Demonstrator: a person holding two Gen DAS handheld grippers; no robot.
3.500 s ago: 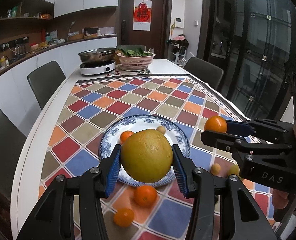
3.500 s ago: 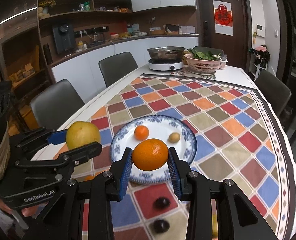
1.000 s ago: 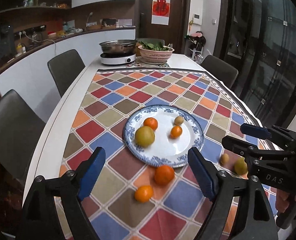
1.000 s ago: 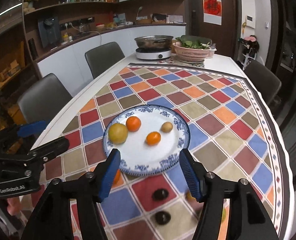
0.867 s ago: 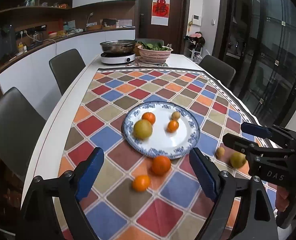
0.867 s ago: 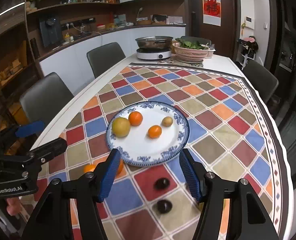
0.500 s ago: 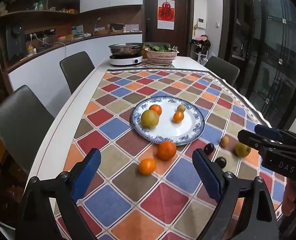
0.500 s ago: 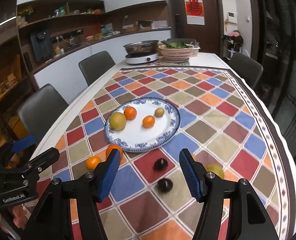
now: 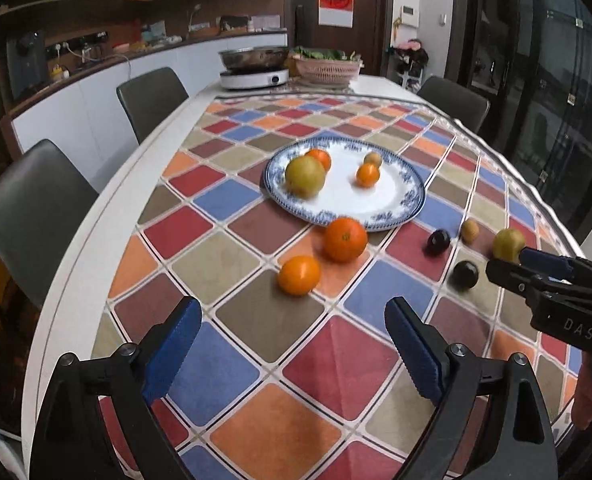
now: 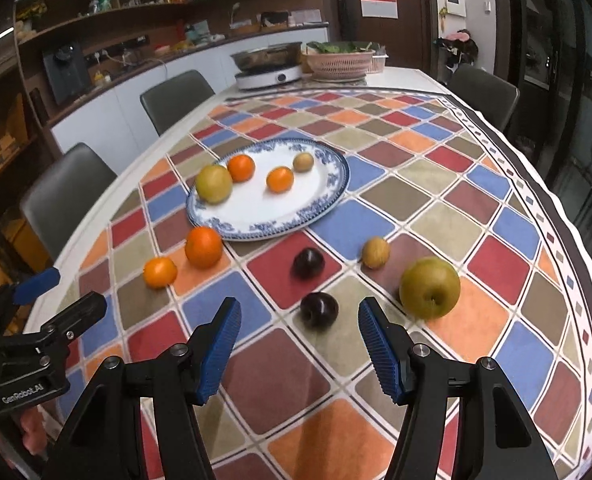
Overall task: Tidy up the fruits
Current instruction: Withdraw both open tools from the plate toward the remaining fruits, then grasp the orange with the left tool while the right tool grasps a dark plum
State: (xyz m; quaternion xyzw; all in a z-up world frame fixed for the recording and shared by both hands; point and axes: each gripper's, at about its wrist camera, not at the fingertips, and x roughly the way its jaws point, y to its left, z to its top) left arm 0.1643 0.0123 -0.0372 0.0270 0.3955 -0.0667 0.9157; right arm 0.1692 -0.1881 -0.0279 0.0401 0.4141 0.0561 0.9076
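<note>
A blue-and-white plate holds a yellow-green pomelo, two small oranges and a small brown fruit. Loose on the checked cloth lie two oranges, two dark plums, a small brown fruit and a green pear. My left gripper is open and empty, short of the loose oranges. My right gripper is open and empty, just short of the near plum.
A checked cloth covers the long white table. A pan on a hotplate and a pink basket of greens stand at the far end. Grey chairs line both sides. Glass doors are at the right.
Both grippers let go of their fruit onto the plate, opened, and have drawn back toward the table's near end, so the loose fruit has come into view.
</note>
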